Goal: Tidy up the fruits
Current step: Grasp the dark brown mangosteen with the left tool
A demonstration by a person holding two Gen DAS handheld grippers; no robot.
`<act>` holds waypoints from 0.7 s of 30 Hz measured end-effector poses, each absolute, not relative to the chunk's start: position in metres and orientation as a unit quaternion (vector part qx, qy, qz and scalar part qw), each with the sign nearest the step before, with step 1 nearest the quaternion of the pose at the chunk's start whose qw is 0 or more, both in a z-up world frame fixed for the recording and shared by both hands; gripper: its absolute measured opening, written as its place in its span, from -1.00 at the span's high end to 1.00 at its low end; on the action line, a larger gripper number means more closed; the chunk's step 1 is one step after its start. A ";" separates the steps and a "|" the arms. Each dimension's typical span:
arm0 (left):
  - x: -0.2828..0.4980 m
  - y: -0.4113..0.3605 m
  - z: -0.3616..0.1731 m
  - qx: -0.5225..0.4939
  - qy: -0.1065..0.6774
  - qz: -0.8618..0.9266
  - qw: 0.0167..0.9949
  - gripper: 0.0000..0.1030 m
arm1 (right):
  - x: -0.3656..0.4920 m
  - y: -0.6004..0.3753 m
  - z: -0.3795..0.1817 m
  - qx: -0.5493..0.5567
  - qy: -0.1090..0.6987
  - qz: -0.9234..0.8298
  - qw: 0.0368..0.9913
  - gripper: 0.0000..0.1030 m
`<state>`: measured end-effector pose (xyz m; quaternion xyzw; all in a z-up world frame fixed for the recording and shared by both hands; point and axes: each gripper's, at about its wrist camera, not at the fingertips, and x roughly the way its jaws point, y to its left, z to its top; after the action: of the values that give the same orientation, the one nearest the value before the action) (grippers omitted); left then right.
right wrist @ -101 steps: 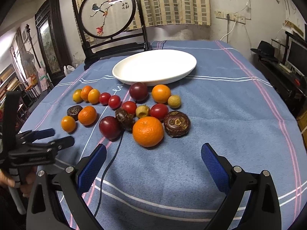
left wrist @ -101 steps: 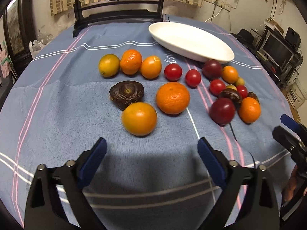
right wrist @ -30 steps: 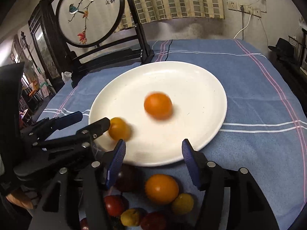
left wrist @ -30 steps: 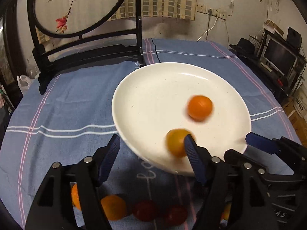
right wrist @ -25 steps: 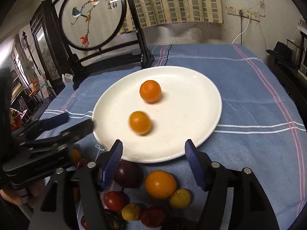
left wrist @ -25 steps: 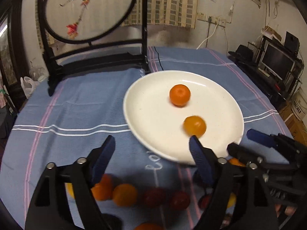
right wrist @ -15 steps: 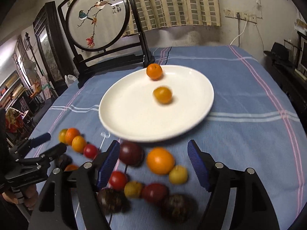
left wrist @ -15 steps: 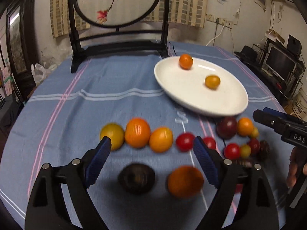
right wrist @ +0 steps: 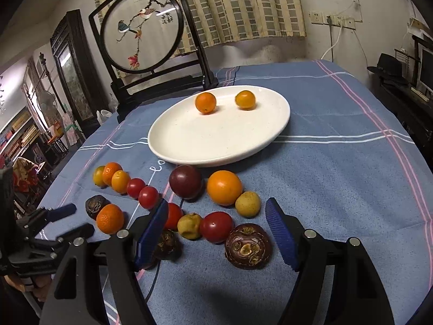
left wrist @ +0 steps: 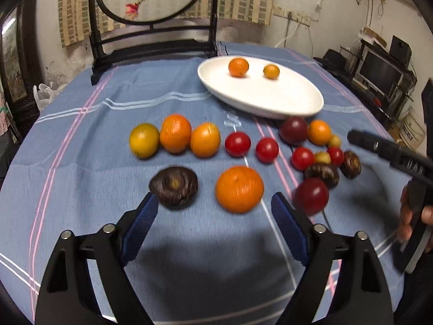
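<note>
A white plate (left wrist: 292, 100) (right wrist: 189, 140) holds two small oranges (left wrist: 238, 67) (right wrist: 205, 102) near its far rim. Several fruits lie on the blue cloth in front of it: oranges, red tomatoes, dark plums and dark mangosteens. My left gripper (left wrist: 213, 211) is open and empty, just short of a large orange (left wrist: 239, 188) and a mangosteen (left wrist: 174, 187). My right gripper (right wrist: 216, 214) is open and empty, above a red tomato (right wrist: 217, 226), a yellow fruit (right wrist: 190, 226) and a mangosteen (right wrist: 247, 246).
A dark wooden stand with a round embroidered screen (right wrist: 143, 28) stands at the table's far edge. A thin black cable (right wrist: 159, 268) runs across the cloth under the right gripper. Furniture and a monitor (left wrist: 381, 70) stand past the right edge.
Both grippers have pulled back from the plate and dropped lower toward the loose fruits. The two small oranges, rolling before, now sit near the plate's far rim.
</note>
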<state>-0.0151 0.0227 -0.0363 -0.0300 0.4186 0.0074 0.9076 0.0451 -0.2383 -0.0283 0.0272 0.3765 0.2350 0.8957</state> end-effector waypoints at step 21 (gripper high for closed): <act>0.038 0.049 -0.062 -0.012 0.468 0.074 0.881 0.13 | 0.031 -0.235 -0.021 0.011 0.356 0.257 0.899 -0.62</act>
<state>0.0380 0.0489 -0.0616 -0.0121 0.4676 0.0738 0.8807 0.0308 -0.2350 -0.0206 0.0114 0.3555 0.2566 0.8987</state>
